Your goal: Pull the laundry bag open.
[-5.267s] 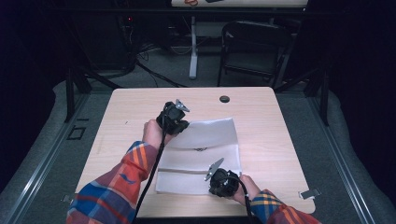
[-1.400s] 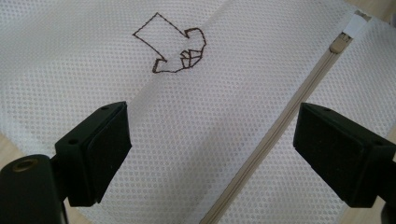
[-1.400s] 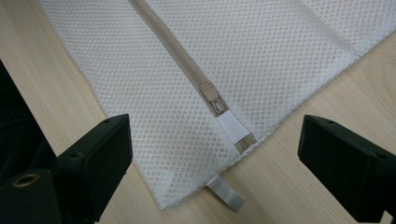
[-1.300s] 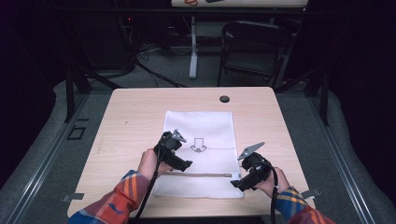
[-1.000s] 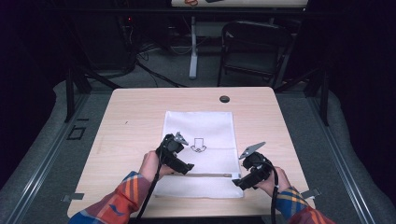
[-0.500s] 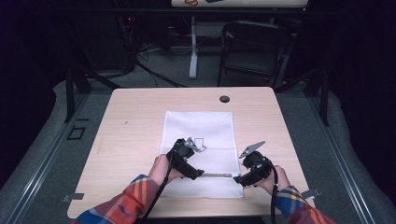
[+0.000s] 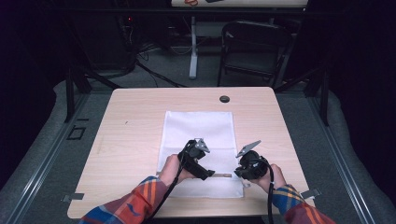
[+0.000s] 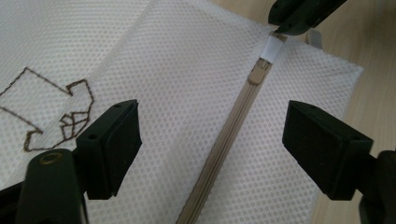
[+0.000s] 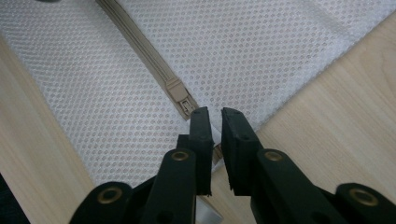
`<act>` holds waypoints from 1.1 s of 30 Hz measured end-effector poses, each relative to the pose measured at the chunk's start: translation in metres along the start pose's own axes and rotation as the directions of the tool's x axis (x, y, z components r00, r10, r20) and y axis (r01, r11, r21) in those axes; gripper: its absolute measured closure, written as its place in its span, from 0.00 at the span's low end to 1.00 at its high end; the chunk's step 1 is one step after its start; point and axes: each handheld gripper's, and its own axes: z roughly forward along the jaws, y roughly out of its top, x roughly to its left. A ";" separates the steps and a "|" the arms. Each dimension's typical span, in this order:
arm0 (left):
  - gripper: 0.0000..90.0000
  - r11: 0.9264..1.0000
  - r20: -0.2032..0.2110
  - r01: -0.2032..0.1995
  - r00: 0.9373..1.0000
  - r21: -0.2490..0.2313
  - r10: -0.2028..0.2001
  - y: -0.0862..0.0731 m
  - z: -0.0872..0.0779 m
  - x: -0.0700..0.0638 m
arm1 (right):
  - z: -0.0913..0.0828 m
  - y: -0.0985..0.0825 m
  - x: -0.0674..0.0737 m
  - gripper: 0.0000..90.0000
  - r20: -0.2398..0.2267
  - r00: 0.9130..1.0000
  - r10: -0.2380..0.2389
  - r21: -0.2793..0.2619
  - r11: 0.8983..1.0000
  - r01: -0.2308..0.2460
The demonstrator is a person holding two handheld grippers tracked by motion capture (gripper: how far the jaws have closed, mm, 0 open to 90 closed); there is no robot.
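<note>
A white mesh bag lies flat on the table, with a beige zipper running along its near end. My left gripper hovers open over the zipper, one jaw on each side, and is seen from above as left gripper. The zipper slider sits near the bag's right end. My right gripper is shut on the small white tab at that end of the zipper, just past the slider, near the bag's right corner by right gripper. A brown stitched logo marks the mesh.
The wooden table has a black round grommet at its far edge. A dark folding chair and cables stand behind the table. Bare wood lies on both sides of the bag.
The bag, folded five seconds ago, now lies flat. My left gripper has slid right along the bag's near end towards the right gripper. The right gripper has stayed put.
</note>
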 end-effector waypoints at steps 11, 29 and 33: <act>0.34 0.999 0.045 -0.036 0.998 0.004 0.036 0.007 0.021 -0.007 | 0.009 0.000 0.004 1.00 0.000 1.000 0.009 0.007 1.000 -0.009; 0.59 0.998 0.102 -0.064 0.993 0.016 0.062 0.011 0.045 -0.015 | 0.019 -0.002 0.002 1.00 -0.019 1.000 0.004 0.052 0.999 -0.003; 0.62 0.998 0.109 -0.066 0.992 0.011 0.065 0.011 0.049 -0.017 | 0.020 -0.002 0.003 1.00 -0.008 1.000 0.005 0.042 0.999 -0.005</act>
